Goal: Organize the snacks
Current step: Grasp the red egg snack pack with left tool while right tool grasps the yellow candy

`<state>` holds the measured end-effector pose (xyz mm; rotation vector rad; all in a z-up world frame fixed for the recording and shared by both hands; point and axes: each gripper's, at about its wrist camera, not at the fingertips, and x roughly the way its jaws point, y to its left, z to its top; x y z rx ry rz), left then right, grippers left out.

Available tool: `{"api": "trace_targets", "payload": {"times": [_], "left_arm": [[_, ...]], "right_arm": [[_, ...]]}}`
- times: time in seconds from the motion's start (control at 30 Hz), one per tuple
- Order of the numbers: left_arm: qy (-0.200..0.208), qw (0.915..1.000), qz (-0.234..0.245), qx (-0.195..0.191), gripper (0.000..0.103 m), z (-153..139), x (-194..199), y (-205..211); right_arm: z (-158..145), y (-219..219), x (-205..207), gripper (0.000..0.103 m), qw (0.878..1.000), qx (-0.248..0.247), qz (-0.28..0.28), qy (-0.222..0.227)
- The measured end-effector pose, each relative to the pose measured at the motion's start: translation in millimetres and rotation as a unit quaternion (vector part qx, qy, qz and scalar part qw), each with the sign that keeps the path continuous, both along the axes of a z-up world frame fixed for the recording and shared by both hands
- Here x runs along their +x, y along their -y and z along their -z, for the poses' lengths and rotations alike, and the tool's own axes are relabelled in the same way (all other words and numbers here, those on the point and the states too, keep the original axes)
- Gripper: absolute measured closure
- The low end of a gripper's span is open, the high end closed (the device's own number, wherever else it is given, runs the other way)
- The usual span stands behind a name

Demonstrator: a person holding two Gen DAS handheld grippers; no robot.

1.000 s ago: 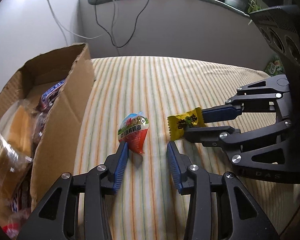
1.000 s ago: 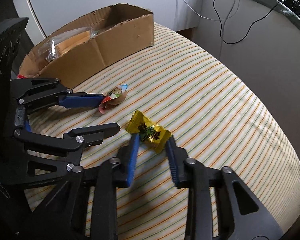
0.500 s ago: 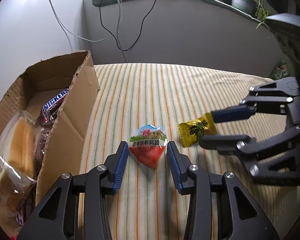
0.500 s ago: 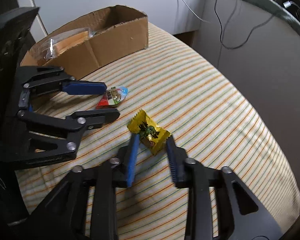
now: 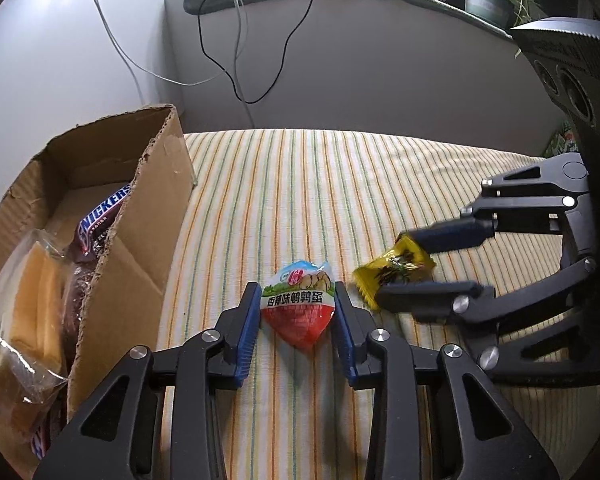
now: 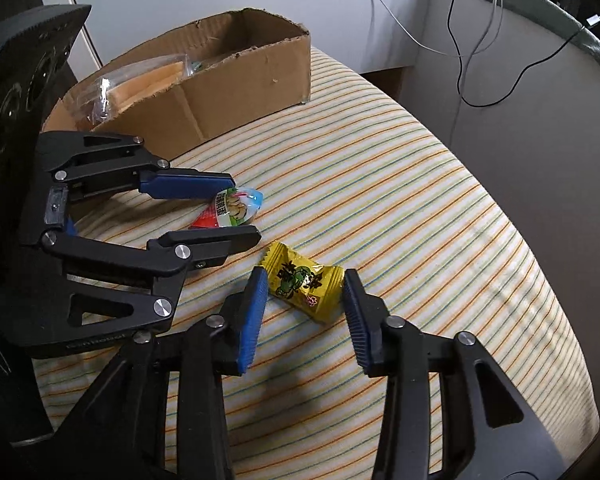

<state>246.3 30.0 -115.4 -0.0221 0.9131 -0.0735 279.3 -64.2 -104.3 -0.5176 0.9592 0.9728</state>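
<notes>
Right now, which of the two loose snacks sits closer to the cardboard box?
The red packet, between the left gripper fingers. The yellow candy, at the right gripper, lies farther from the box.

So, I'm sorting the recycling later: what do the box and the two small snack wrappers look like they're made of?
The box looks like plain brown corrugated cardboard: matte, with ragged torn edges. The red-and-white packet and the yellow candy wrapper look like glossy printed plastic film, crinkled and catching glare, though foil lining can't be ruled out.
</notes>
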Motion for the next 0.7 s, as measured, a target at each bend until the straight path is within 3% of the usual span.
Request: {"api": "trace_targets", "payload": {"times": [0.23, 0.7], "left_arm": [[0.009, 0.9999, -0.004, -0.011, 0.071, -8, -15, -4], [0.058, 0.9979, 0.009, -0.029, 0.071, -48, -52, -11]], "right_arm": [[-6, 11, -6, 0.087, 0.999, 0.027, 0.026, -0.014], [-28, 34, -33, 0.091, 0.996, 0.049, 0.077, 0.013]]}}
